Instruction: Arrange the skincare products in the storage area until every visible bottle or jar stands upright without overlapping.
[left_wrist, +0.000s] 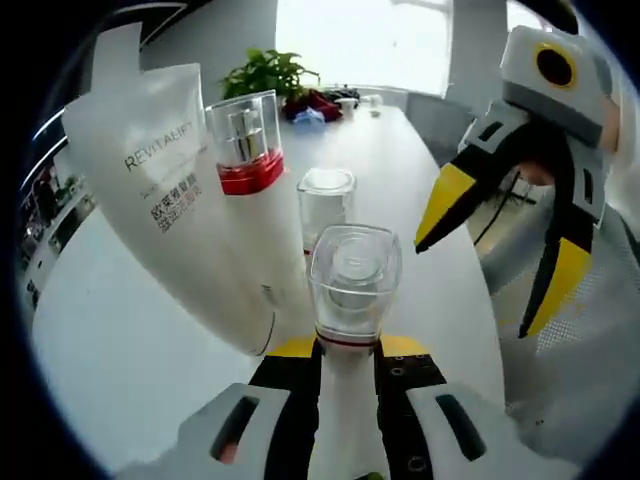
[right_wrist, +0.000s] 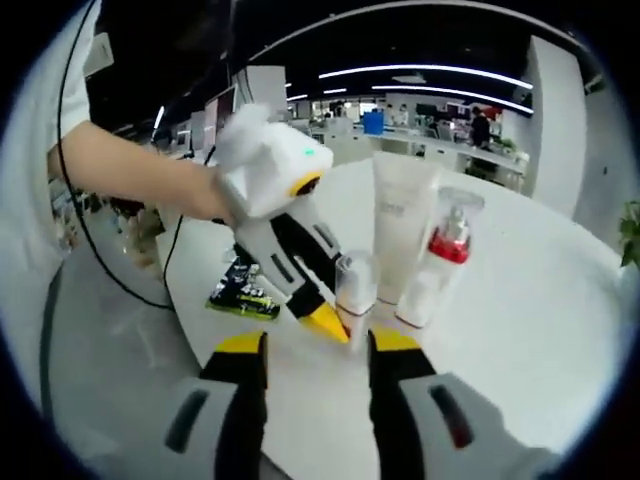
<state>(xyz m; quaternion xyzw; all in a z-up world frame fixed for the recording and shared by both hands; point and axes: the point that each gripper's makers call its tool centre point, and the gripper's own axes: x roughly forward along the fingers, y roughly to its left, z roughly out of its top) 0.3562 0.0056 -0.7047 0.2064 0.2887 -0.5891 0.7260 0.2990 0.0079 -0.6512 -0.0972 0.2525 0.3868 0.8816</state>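
Clamped between the yellow-tipped jaws of the left gripper (left_wrist: 348, 352) in the left gripper view is a slim white bottle with a clear cap (left_wrist: 352, 290), held by its body just under the red ring at the cap's base. To the left of that gripper, leaning toward it and touching the held bottle's side, stands a large white tube (left_wrist: 170, 190) printed "REVITALIFT" in grey with red Chinese characters beneath, too small to read. Just right of the tube's upper part is a white pump bottle with a red collar under a clear cap (left_wrist: 246, 145). Directly beyond the held bottle sits another clear-capped bottle (left_wrist: 326, 205), only its top showing. All rest on a white table (left_wrist: 120, 350). At the table's far end is a green potted plant (left_wrist: 262, 72). To the right, the right gripper (left_wrist: 495, 250) hangs above the table's edge with its jaws spread apart and nothing between them.

In the right gripper view, the right gripper (right_wrist: 318, 345) has its jaws apart over the table. The left gripper (right_wrist: 322, 310) reaches in from the left, held by a person's bare forearm (right_wrist: 130, 170), its tip against the small clear-capped bottle (right_wrist: 355, 285). Right of that stand the tube (right_wrist: 402, 225) and the red-collared pump bottle (right_wrist: 440, 255). A dark printed card (right_wrist: 245, 290) lies left of the bottles.
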